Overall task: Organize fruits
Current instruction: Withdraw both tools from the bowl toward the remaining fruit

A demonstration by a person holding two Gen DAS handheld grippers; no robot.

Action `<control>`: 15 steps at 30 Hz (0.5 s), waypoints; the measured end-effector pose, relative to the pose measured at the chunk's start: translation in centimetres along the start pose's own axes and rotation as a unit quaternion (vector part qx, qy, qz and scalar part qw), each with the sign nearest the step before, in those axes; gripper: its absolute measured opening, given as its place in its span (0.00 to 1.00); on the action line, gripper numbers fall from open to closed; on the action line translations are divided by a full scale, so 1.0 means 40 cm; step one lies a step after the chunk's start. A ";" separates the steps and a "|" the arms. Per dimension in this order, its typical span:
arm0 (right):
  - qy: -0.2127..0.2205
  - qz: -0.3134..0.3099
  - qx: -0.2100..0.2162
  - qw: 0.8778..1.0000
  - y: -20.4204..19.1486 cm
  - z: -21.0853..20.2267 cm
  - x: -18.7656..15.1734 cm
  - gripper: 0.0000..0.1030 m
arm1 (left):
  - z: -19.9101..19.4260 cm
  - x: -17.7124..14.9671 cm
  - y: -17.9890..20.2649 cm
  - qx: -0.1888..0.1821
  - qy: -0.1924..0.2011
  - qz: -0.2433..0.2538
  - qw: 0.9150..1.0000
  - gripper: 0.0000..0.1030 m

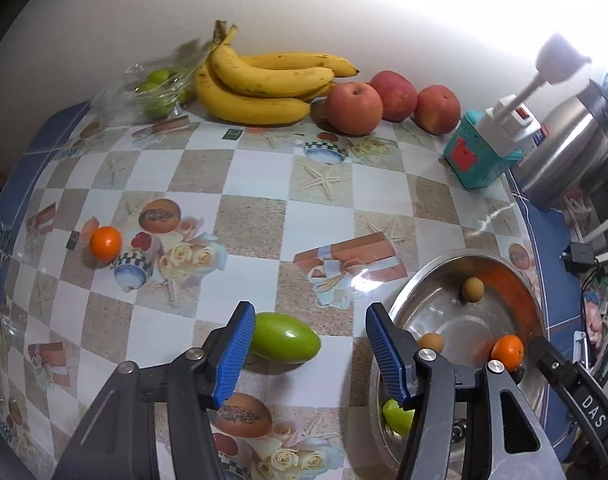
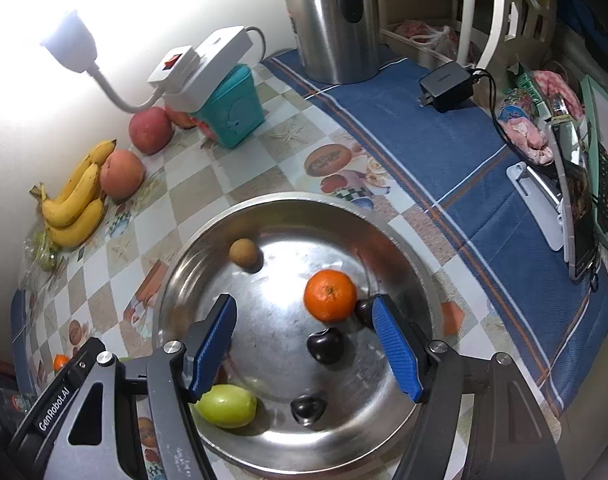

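Observation:
My left gripper [image 1: 310,307] hangs open over the checkered tablecloth. A green oval fruit [image 1: 284,342] lies on the cloth just inside its left finger, and the pads do not press on it. A small orange [image 1: 105,243] sits alone at the left. My right gripper [image 2: 304,301] is open above the steel bowl [image 2: 287,200], with nothing gripped. In the bowl lie an orange [image 2: 330,295], a brown longan [image 2: 243,253], a green fruit [image 2: 226,406] and three dark cherries [image 2: 326,345]. The bowl [image 1: 444,264] is at the right in the left wrist view.
Against the back wall are bananas [image 1: 263,84], three apples [image 1: 356,108] and a bag of limes [image 1: 155,92]. A teal box [image 1: 478,156] with a white power strip and lamp, a steel kettle [image 2: 332,20] and a black charger [image 2: 446,84] stand behind the bowl.

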State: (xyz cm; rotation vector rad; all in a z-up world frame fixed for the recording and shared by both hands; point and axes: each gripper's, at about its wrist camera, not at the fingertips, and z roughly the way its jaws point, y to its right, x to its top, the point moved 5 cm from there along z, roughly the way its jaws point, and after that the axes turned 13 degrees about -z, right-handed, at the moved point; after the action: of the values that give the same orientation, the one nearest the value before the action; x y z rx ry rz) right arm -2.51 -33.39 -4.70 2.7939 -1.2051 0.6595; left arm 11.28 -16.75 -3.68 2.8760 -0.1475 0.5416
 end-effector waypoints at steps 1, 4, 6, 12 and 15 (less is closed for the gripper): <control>-0.001 -0.002 0.001 1.000 -0.004 0.000 -0.002 0.69 | -0.001 0.001 -0.008 -0.001 -0.002 -0.005 1.000 0.60; -0.006 -0.009 0.000 1.000 -0.013 0.003 -0.007 0.69 | -0.003 0.003 -0.023 -0.002 -0.004 -0.015 1.000 0.60; -0.008 -0.012 0.000 1.000 -0.017 0.004 -0.009 0.69 | -0.005 0.005 -0.032 -0.004 -0.005 -0.021 1.000 0.60; -0.012 -0.018 -0.001 1.000 -0.023 0.009 -0.009 0.69 | -0.003 0.007 -0.048 -0.006 -0.010 -0.032 0.999 0.60; -0.017 -0.019 -0.001 1.000 -0.024 0.015 -0.011 0.69 | -0.002 0.007 -0.053 -0.005 -0.011 -0.035 0.999 0.60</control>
State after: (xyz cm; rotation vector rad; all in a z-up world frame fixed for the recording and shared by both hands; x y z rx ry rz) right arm -1.85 -32.53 -5.29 2.8291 -1.1553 0.6118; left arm 11.81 -14.69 -3.92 2.8660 -0.0517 0.4949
